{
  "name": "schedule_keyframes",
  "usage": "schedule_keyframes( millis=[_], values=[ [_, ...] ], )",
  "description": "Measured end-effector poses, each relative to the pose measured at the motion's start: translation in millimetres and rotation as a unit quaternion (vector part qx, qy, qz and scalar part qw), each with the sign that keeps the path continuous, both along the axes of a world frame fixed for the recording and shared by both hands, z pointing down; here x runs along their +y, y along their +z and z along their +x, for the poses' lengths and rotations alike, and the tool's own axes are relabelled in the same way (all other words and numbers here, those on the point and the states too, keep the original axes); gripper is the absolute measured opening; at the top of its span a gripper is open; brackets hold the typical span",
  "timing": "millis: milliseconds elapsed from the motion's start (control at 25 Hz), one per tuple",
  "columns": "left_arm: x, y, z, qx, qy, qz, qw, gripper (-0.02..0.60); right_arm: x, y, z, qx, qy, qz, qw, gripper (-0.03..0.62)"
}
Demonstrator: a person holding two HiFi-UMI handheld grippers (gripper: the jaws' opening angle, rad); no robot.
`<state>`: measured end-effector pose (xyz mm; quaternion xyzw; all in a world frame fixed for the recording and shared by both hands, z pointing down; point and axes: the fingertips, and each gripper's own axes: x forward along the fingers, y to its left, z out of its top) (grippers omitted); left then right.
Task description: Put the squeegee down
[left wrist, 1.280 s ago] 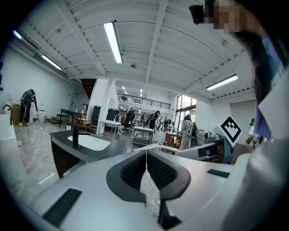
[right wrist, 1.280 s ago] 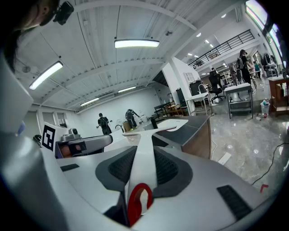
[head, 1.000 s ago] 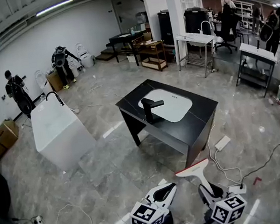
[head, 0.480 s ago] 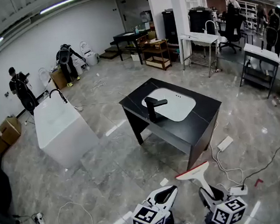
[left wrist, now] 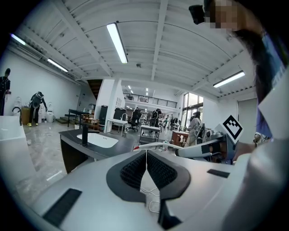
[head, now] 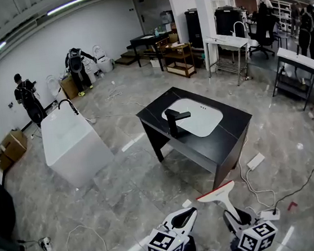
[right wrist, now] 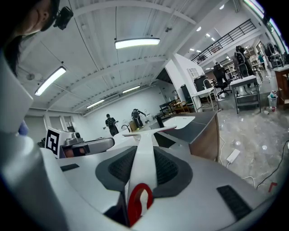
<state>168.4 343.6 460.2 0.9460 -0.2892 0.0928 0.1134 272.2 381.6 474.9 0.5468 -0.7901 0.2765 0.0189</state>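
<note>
Between the right gripper's (right wrist: 144, 155) jaws sits the one squeegee (right wrist: 142, 135), its white handle clamped by the pads, its red loop behind them and its red-edged blade out ahead, clear of the floor. Just to that gripper's left, the left gripper (left wrist: 146, 155) has its jaws pressed together on nothing. Ahead of the two grippers stands one black table (head: 221, 142) with one white basin (head: 195, 116) and one black tap (head: 173, 121). Farther to the left gripper's left stands one white tub (head: 72, 149). Beyond it, one person (head: 27, 99) and a second person (head: 75, 64) are by the wall. One power strip (head: 255, 161) lies ahead of the right gripper.
</note>
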Motion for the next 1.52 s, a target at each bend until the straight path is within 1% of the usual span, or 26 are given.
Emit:
schedule_keyframes(
  millis=[160, 400, 640, 800, 1160, 1520],
  values=[
    [-10.3, 1.5, -0.8, -0.001, -0.005, -0.002, 1.0, 0.017, -11.9, -0.6, -0.8, 0.001, -0.009, 0.0, 1.0, 0.115],
    [-40.4, 3.0, -3.3, 0.004, -0.017, -0.005, 0.9998, 0.017, -39.7, 1.4, -5.7, 0.008, -0.023, -0.006, 1.0, 0.115],
    [-77.8, 6.8, -10.2, 0.0, -0.014, -0.007, 0.9999, 0.017, -81.2, 5.0, -14.7, 0.012, -0.028, -0.016, 0.999, 0.115],
    [-115.0, 7.0, -23.6, -0.002, -0.02, -0.006, 0.9998, 0.017, -123.0, 3.9, -30.1, 0.021, -0.038, -0.019, 0.999, 0.115],
    [-204.5, 4.1, -62.8, 0.013, -0.044, -0.017, 0.9988, 0.017, -212.1, 3.4, -68.9, 0.021, -0.052, -0.037, 0.998, 0.115],
    [-277.6, 5.6, -99.1, 0.015, -0.041, -0.014, 0.999, 0.017, -287.8, 8.2, -106.5, 0.013, -0.055, -0.041, 0.998, 0.115]
  ],
)
